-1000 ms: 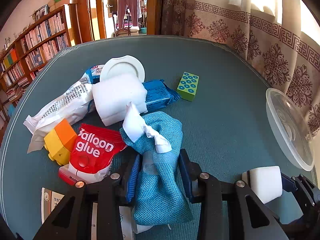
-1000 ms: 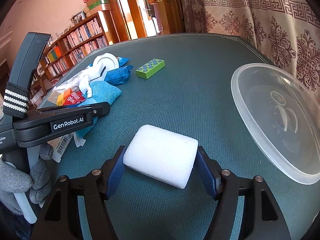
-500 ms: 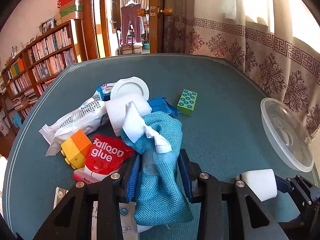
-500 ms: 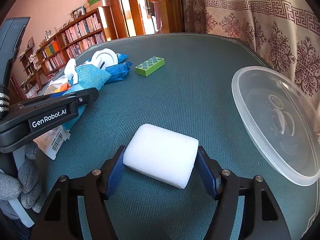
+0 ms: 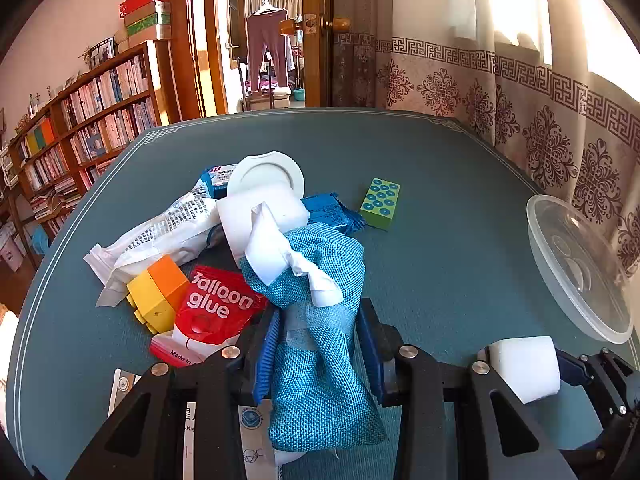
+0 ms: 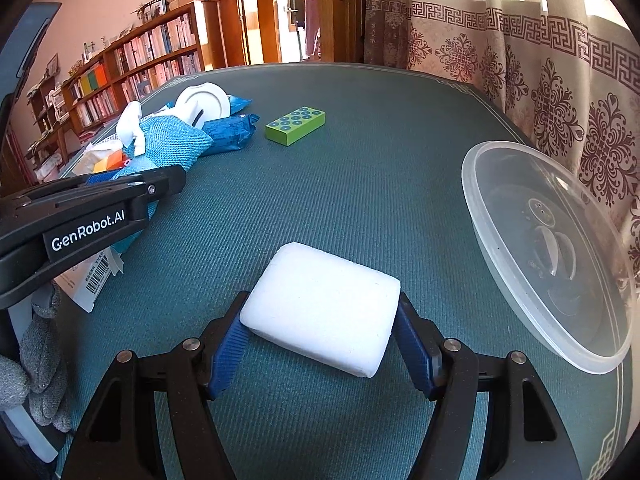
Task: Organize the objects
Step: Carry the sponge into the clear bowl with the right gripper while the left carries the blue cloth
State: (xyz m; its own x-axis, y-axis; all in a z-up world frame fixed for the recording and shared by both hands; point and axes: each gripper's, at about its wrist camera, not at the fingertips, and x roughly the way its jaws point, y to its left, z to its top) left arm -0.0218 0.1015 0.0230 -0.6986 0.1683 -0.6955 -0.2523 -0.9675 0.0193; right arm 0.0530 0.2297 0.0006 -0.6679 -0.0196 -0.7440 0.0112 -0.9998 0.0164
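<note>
My left gripper (image 5: 318,322) is shut on a blue woven pouch (image 5: 320,364) with a white tag, at the near edge of a pile. In the right wrist view its black side (image 6: 92,216) shows at the left, with the pouch (image 6: 172,144) in front of it. A white foam block (image 6: 320,308) is pinched between the blue pads of my right gripper (image 6: 320,322), just over the green tabletop (image 6: 360,184). The left wrist view shows that block (image 5: 524,368) at the bottom right.
The pile holds a red balloon-glue pack (image 5: 212,312), a yellow-orange brick (image 5: 158,296), a white packet (image 5: 160,236), a white foam block (image 5: 248,216), a round white dish (image 5: 266,174) and a blue packet (image 5: 328,212). A green dotted block (image 6: 295,125) lies apart. A clear plastic lid (image 6: 548,248) lies at the right edge.
Both cameras have tipped upward a little, so more of the room shows and the table sits lower in frame. Both grips are unchanged.
</note>
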